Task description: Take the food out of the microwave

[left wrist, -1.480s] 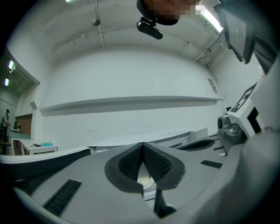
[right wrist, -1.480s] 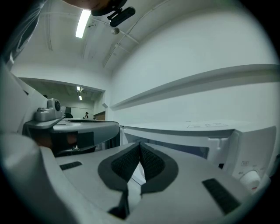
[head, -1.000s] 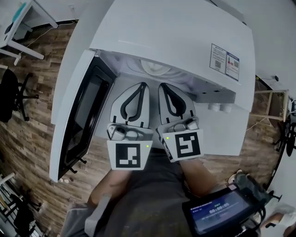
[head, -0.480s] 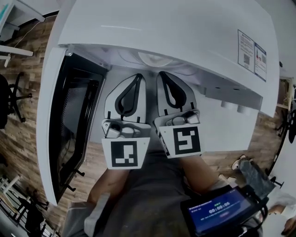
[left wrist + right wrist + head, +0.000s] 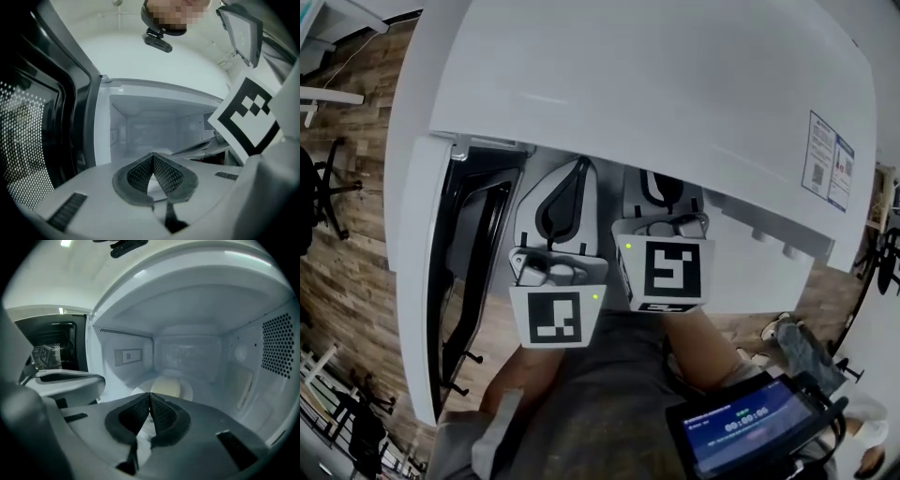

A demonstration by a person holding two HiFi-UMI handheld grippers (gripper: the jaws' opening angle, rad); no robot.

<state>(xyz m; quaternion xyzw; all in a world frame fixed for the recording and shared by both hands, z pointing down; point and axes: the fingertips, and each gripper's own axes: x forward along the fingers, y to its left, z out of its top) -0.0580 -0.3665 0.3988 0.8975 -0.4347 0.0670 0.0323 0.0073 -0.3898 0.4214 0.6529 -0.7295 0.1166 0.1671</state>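
The white microwave (image 5: 656, 84) stands with its door (image 5: 464, 262) swung open to the left. Inside, a pale round piece of food (image 5: 165, 386) lies on a white plate (image 5: 190, 392) at the back of the cavity floor. My right gripper (image 5: 150, 393) is shut and empty; it points into the cavity with the food just beyond its tips. In the head view its tips are hidden under the microwave's top. My left gripper (image 5: 153, 153), also shut and empty, sits at the cavity mouth beside the door. The head view does not show the food.
The dark perforated door window (image 5: 28, 140) stands close on the left of my left gripper. The cavity's right wall has vent holes (image 5: 279, 348). A handheld screen (image 5: 750, 431) is at the lower right. Wooden floor (image 5: 356, 234) and a chair lie to the left.
Both grippers have sunk and gone forward toward the microwave opening. The right one's tips now lie under the microwave's top. The plate seen earlier from above is hidden.
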